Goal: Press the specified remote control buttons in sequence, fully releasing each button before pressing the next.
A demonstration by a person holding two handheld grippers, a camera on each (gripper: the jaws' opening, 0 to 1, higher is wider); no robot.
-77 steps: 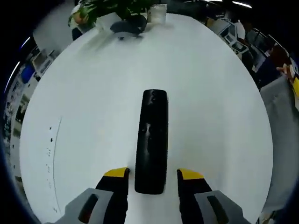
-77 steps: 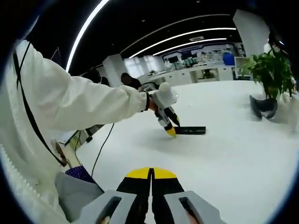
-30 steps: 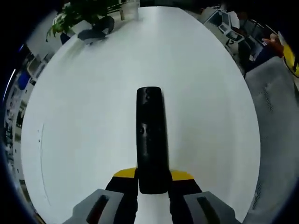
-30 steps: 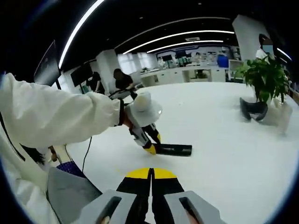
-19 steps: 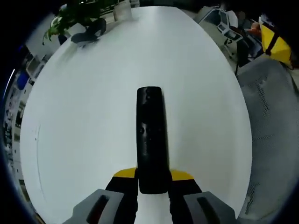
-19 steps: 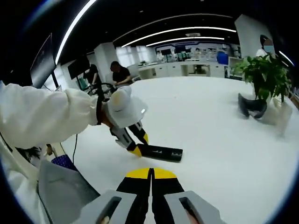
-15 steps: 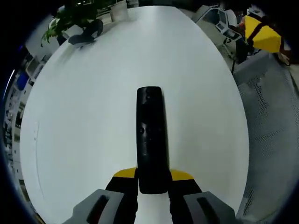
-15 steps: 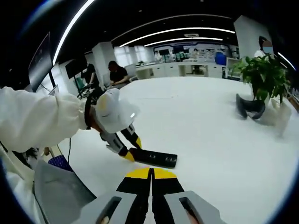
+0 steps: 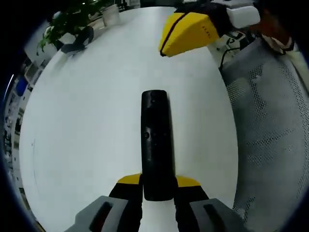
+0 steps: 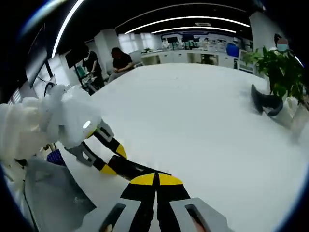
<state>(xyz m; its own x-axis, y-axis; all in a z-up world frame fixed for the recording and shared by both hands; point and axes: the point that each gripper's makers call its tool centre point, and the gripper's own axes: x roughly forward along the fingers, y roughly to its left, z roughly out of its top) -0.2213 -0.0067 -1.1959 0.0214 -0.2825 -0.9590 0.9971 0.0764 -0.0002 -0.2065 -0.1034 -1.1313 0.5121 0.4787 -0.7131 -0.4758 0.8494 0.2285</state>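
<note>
My left gripper (image 9: 157, 181) is clamped on the near end of the remote control (image 9: 156, 140), a long, shiny black bar with rounded corners. The remote control sticks out over the smooth white table (image 9: 87, 121). My right gripper (image 10: 156, 180) has its yellow tips pressed together, just above the remote control. A leafy plant (image 10: 276, 67) stands far behind it.

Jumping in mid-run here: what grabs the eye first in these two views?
The black remote lies lengthwise down the middle of the left gripper view on the white table, its near end clamped by the left gripper. Above it, the right gripper comes in from the upper right, yellow tips shut. In the right gripper view, a potted plant stands at the far right.
</note>
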